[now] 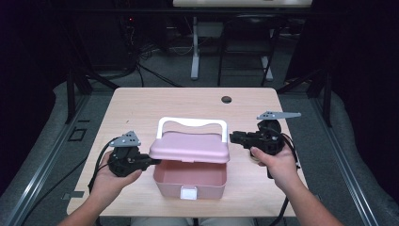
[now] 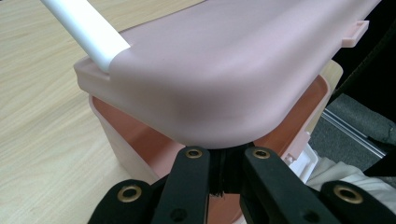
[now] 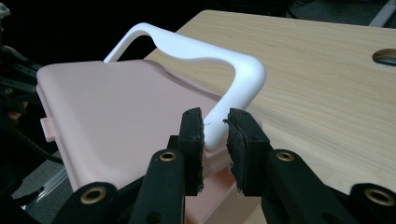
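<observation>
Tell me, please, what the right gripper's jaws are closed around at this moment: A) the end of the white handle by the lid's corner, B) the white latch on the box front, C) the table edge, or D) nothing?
A: in the right gripper view the right gripper has its pads on either side of the white handle where it meets the pink lid.

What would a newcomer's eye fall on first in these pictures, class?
The pink box at the near middle of the wooden table, its lid raised partway above it with a white handle behind. The left gripper is shut on the lid's left edge, and the right gripper straddles the handle's end at the lid's right side.
</observation>
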`<state>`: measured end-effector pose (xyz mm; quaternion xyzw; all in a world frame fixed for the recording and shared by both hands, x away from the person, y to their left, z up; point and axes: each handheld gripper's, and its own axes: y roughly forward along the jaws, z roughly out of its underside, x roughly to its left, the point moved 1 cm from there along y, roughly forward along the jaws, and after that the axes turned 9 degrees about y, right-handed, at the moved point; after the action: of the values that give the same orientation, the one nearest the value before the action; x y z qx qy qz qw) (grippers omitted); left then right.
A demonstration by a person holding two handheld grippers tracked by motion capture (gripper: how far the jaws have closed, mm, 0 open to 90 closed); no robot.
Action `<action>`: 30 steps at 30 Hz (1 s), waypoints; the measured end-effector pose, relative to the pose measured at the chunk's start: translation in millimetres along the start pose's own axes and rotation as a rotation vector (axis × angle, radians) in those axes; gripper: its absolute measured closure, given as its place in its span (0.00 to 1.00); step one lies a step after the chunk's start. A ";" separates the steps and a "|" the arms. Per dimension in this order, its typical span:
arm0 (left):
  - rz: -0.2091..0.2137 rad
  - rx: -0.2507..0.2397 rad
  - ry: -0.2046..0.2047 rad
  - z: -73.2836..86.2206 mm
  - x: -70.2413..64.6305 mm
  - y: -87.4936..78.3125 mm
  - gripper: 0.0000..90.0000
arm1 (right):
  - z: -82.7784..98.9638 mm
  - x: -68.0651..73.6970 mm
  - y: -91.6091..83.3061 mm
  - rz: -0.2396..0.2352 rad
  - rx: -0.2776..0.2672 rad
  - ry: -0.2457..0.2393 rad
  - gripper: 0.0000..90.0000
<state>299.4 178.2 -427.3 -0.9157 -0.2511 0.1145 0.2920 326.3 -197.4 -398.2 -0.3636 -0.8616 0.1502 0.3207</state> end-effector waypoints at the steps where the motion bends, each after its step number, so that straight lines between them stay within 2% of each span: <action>1: 0.000 -0.001 -0.002 -0.8 0.1 -0.1 1.00 | 1.0 -0.2 -1.6 0.007 0.001 -0.004 0.84; 5: -0.005 -0.002 -0.002 -4.9 2.0 -1.0 1.00 | 6.9 -3.4 -6.5 0.040 -0.009 -0.012 0.84; 17: -0.023 -0.017 -0.009 -18.7 7.9 -3.3 1.00 | 30.4 -16.9 -10.2 0.056 -0.032 0.017 0.87; 20: -0.025 -0.014 -0.009 -20.5 9.0 -4.0 1.00 | 37.2 -16.4 -8.1 0.056 -0.028 0.012 0.86; 24: -0.030 -0.017 -0.007 -22.3 10.1 -4.0 1.00 | 46.0 -12.5 -5.0 0.083 -0.018 -0.003 0.85; 30: -0.031 -0.016 -0.010 -25.1 11.2 -4.4 1.00 | 54.3 -5.3 -0.8 0.085 0.001 -0.047 0.84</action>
<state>316.1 175.2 -405.3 -0.9134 -0.2678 0.1125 0.2850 292.7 -203.2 -440.8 -0.3960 -0.8526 0.1728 0.2941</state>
